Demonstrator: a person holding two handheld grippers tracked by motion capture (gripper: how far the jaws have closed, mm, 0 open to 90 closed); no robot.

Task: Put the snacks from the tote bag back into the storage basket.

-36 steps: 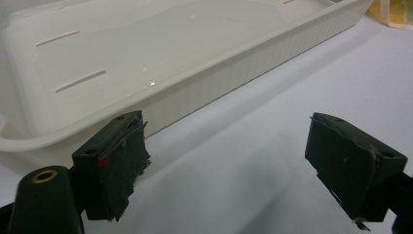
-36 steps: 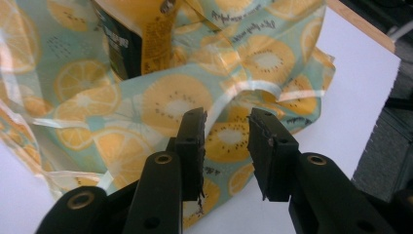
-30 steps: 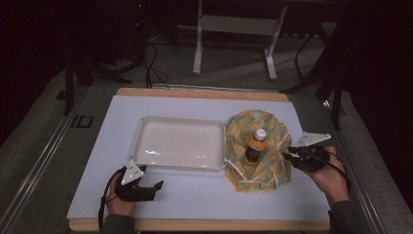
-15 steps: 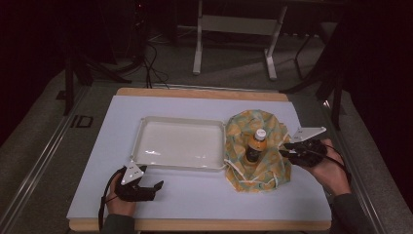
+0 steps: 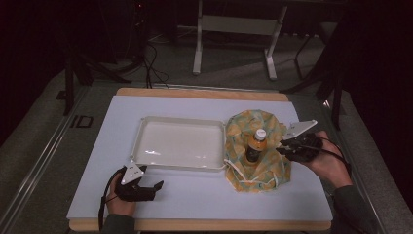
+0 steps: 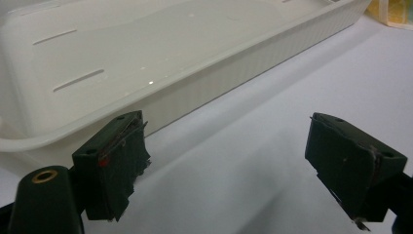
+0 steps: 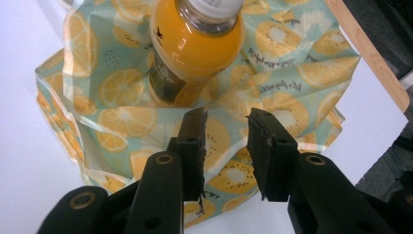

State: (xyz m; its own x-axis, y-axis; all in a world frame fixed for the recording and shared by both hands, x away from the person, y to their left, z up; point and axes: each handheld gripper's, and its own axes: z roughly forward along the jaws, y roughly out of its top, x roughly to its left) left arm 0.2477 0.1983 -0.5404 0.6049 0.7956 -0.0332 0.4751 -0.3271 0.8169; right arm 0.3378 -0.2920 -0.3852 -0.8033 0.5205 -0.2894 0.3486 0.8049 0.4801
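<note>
- A white table [image 5: 195,190] is carrying a tray [image 5: 141,146], a bag [image 5: 272,170] and a bottle [image 5: 254,146].
- The tray, white and shallow, is lying at the middle of the table; its near wall [image 6: 229,73] is showing fine ribbing in the left gripper view, and its floor is bearing narrow slots.
- The bag, printed with orange and kiwi slices, is lying crumpled just right of the tray, touching its right rim in the high view.
- The bottle, holding orange liquid under a pale cap, is standing upright on the bag [image 7: 292,63], with folds of the fabric rising around its base [image 7: 195,53].
- The left gripper [image 5: 153,187] is resting on the table near the front edge, just in front of the tray's left corner; its jaws are standing wide apart with nothing between them [image 6: 238,161].
- The right gripper [image 5: 282,148] is lying at the bag's right edge, pointing toward the bottle; its jaws are standing a little apart, gripping nothing, poised above the fabric [image 7: 226,146].
- A hand [image 5: 119,200] is holding the left gripper from the bottom edge; the other hand [image 5: 328,163] is holding the right one.
</note>
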